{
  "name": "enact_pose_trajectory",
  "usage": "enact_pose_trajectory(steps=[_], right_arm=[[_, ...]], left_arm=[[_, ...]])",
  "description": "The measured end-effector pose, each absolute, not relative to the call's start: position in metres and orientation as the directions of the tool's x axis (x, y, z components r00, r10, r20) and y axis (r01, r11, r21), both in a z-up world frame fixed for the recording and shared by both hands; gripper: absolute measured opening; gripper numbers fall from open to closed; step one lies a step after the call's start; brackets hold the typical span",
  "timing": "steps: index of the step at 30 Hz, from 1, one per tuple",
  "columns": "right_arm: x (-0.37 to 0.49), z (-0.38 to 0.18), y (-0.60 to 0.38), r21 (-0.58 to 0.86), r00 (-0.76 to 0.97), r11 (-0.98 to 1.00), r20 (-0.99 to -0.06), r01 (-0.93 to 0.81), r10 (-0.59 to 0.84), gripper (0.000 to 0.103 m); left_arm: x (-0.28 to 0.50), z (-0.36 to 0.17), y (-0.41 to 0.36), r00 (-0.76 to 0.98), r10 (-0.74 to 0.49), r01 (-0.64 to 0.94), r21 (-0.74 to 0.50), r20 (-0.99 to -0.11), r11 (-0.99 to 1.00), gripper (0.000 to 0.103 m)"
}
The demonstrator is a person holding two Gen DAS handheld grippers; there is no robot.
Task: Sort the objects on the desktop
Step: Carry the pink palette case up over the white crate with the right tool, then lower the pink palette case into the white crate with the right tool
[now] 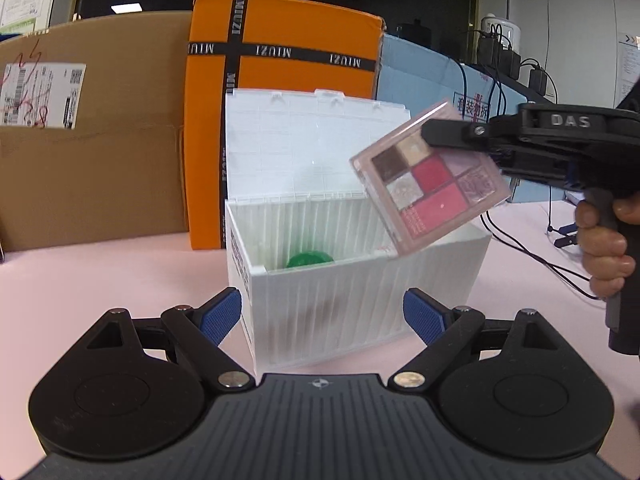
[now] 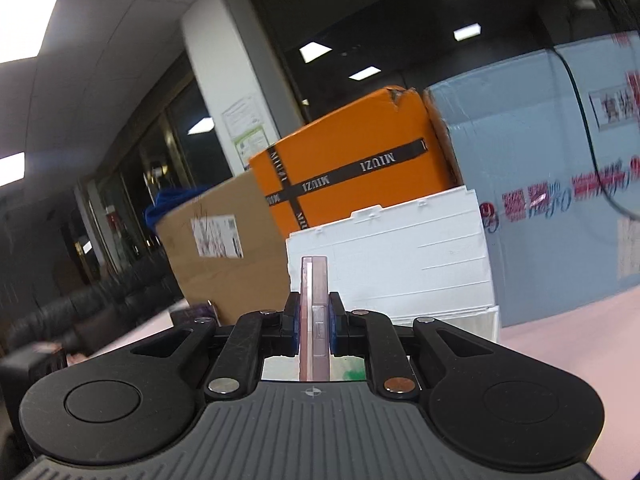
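Note:
A white translucent storage box [image 1: 360,304] stands open on the pink table, its lid [image 1: 312,148] upright behind it. A green round object [image 1: 310,259] lies inside. My right gripper [image 1: 430,136] is shut on a pink eyeshadow palette [image 1: 432,184] and holds it tilted over the box's right rim. In the right wrist view the palette [image 2: 315,312] shows edge-on between the shut pads, with the box lid [image 2: 400,256] behind. My left gripper [image 1: 322,312] is open and empty, its blue pads either side of the box's front wall.
An orange box [image 1: 288,60] stands behind the white box, with a brown cardboard box [image 1: 92,140] to its left and a light blue box [image 1: 432,76] to its right. Black cables [image 1: 520,240] run over the table at right.

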State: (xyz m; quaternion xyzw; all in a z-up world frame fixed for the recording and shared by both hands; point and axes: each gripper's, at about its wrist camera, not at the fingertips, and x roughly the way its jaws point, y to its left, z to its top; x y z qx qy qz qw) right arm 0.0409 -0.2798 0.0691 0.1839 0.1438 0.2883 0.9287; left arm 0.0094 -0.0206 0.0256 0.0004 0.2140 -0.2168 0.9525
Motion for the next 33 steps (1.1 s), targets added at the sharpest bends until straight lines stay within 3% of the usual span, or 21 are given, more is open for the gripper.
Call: enact_pose_trajectory(steps=[3,9,14,33], right_arm=[[0.058,0.063,-0.275,0.448,0.814,0.787,-0.193,-0.424,0.548,0.012],[0.093,0.029,-0.286,0.658,0.808,0.707,-0.252,-0.261,0.533,0.012],[0.097,0.023,-0.278,0.661,0.782,0.701,-0.275,-0.269,0.559,0.012],[0.102,0.026,-0.239,0.399,0.767,0.868,-0.443,-0.295,0.465,0.014]], left_arm=[[0.022,0.032,-0.02,0.818,-0.408,0.404,-0.1,-0.406,0.909,0.087],[0.034,0.024,-0.016,0.812,-0.418,0.394,-0.146,-0.406,0.907,0.087],[0.039,0.015,-0.012,0.813,-0.407,0.375,-0.162,-0.416,0.913,0.087],[0.036,0.011,-0.015,0.805,-0.414,0.385,-0.159,-0.424,0.909,0.087]])
